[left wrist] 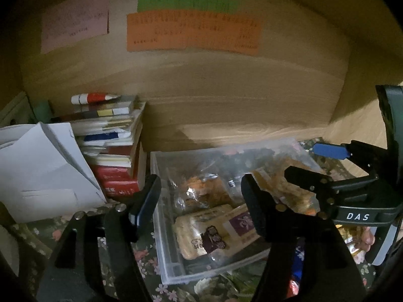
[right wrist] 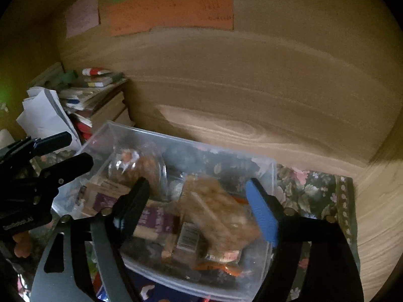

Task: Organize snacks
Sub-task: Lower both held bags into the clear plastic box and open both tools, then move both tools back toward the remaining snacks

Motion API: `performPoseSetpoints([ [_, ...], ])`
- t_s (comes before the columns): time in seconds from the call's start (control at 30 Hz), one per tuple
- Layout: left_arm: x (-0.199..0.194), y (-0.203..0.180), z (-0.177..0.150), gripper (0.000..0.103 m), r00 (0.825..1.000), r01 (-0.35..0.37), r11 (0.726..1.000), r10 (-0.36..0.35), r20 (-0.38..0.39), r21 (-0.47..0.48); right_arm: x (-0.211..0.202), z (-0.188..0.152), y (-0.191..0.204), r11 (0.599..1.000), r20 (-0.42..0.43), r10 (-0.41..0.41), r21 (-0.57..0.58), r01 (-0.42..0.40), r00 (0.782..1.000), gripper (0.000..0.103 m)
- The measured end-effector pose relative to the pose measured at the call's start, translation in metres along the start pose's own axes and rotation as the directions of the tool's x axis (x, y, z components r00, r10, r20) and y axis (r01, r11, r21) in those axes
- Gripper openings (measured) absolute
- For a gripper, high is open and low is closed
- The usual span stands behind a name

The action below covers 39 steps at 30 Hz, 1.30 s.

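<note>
A clear plastic box [left wrist: 163, 226] sits on a flowered cloth and holds several wrapped snacks, among them a beige and purple packet [left wrist: 214, 229] and an orange-brown packet [left wrist: 206, 188]. My left gripper [left wrist: 201, 203] is open, hovering over the box's near left part, holding nothing. My right gripper [right wrist: 201, 206] is open over the same box [right wrist: 272, 171], just above a clear bag of brown snacks [right wrist: 221, 209]; nothing is clamped between its fingers. It also shows in the left wrist view [left wrist: 312, 161] at the right. The left gripper shows in the right wrist view [right wrist: 68, 148] at the left.
A stack of books [left wrist: 113, 136] and white papers [left wrist: 42, 166] stand left of the box. A wooden wall [left wrist: 226, 88] with pink, green and orange notes rises behind. The flowered cloth [right wrist: 314, 191] extends right of the box. More wrapped items lie at the near right [left wrist: 352, 244].
</note>
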<state>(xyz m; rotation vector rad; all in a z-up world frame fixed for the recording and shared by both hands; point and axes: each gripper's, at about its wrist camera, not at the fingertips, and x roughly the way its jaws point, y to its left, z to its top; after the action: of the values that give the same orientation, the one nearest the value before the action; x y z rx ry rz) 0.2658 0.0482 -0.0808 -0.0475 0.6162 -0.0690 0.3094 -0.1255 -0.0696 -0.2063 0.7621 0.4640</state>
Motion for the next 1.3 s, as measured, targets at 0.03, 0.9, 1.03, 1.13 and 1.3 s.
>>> performPoseSetpoints([
  [0.03,-0.005,0.0,0.001,0.067,1.0,0.003,1.0,-0.003,0.007,-0.001,-0.004,0.0,0.001,1.0,0.009,0.0,-0.004,0.0,1.0,0.077],
  [0.9,-0.049,-0.019,-0.088,0.08,0.991,0.049,0.999,-0.047,-0.125,0.013,-0.088,-0.101,-0.042,0.991,0.034,-0.102,0.092,0.099,0.994,0.085],
  [1.03,-0.043,-0.026,-0.1,0.08,0.985,0.067,0.998,-0.066,-0.157,0.007,-0.078,-0.12,-0.052,0.984,-0.017,-0.108,0.138,0.109,0.994,0.085],
  [1.13,-0.038,-0.032,-0.106,0.08,0.982,0.073,0.997,-0.071,-0.174,0.006,-0.072,-0.133,-0.06,0.98,-0.052,-0.099,0.169,0.107,0.994,0.085],
  [1.3,-0.022,-0.038,-0.112,0.08,0.974,0.073,0.997,-0.072,-0.214,-0.002,-0.063,-0.147,-0.064,0.977,-0.095,-0.088,0.186,0.105,0.992,0.084],
])
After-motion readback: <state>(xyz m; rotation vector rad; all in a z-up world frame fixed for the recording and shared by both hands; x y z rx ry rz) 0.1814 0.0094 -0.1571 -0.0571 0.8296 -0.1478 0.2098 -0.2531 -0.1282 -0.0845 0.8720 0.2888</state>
